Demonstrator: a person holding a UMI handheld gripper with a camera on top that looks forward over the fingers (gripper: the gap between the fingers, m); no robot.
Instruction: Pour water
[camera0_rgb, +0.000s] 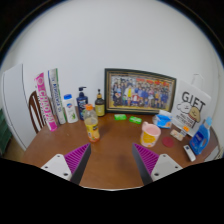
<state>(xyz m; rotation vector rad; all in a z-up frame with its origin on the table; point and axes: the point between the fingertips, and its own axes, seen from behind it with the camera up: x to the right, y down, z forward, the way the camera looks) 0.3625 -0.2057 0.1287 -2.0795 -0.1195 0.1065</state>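
1. My tool (112, 163) is spread wide, with nothing between its two fingers; the purple pads (147, 160) face each other over bare wood
2. The fingers hang above the near part of the brown wooden surface (115, 150), touching none of the things on it
3. I take the framed group photo (140, 91), standing against the white wall, as my landmark
4. The small bottle with a yellow label (91, 125) stands in front of the photo's left end, just ahead of my left finger, upright and capped
5. The yellow cup (150, 134) stands in front of the photo's right half, just ahead of my right finger; a pale blue cup (163, 120) sits right behind it, nearer the photo
6. Two small green things (127, 118) lie on the surface just below the photo's frame; I cannot tell what they are
7. Left of the photo stands a row of bottles (84, 103), and further left lean some flat packets (47, 99)
8. Right of the photo stands a white box marked GIFT (193, 103), with a blue thing (200, 137) in front of it that I cannot identify
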